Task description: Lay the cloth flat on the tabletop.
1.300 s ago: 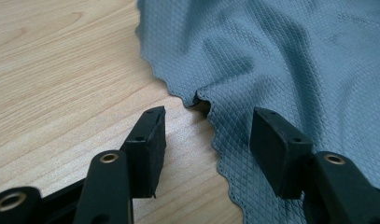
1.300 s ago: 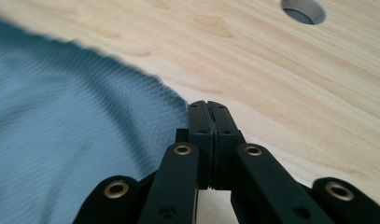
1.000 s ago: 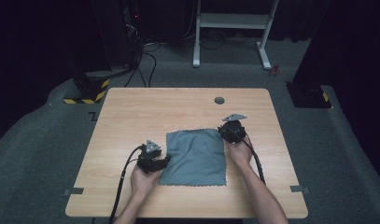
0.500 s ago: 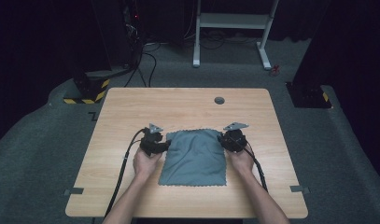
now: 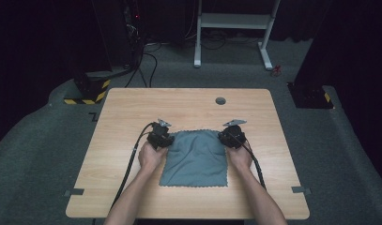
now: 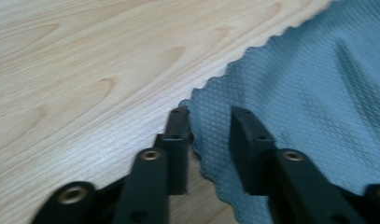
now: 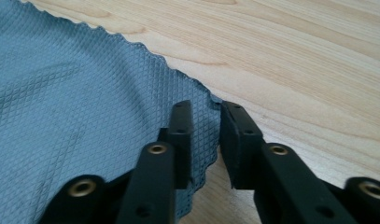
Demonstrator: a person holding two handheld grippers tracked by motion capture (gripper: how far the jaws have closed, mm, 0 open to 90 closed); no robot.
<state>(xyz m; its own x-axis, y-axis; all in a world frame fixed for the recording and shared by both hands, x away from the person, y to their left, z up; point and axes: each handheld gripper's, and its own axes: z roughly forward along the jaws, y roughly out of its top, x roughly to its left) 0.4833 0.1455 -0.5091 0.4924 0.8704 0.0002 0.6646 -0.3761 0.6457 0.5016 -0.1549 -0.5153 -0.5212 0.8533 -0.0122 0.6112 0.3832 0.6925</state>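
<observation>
Cloth (image 6: 318, 93) cut off by both gripper views' edges; elbows below frame

Dim room: grey carpet (image 5: 48, 154), wooden table (image 5: 188, 103), white desk frame (image 5: 233, 21) behind.

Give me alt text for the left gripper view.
The left gripper straddles a corner of a grey-blue cloth on a light wooden table; its black jaws have just been closing, with a visible gap between them and the scalloped edge.

place: looks like a lab or test room | why: dark curtained walls, grey carpet (image 5: 48, 154), lone wooden table (image 5: 188, 101) | extras: hazard-striped base (image 5: 87, 91), cables on the floor (image 5: 141, 61), white metal frame (image 5: 235, 28) at the back
</observation>
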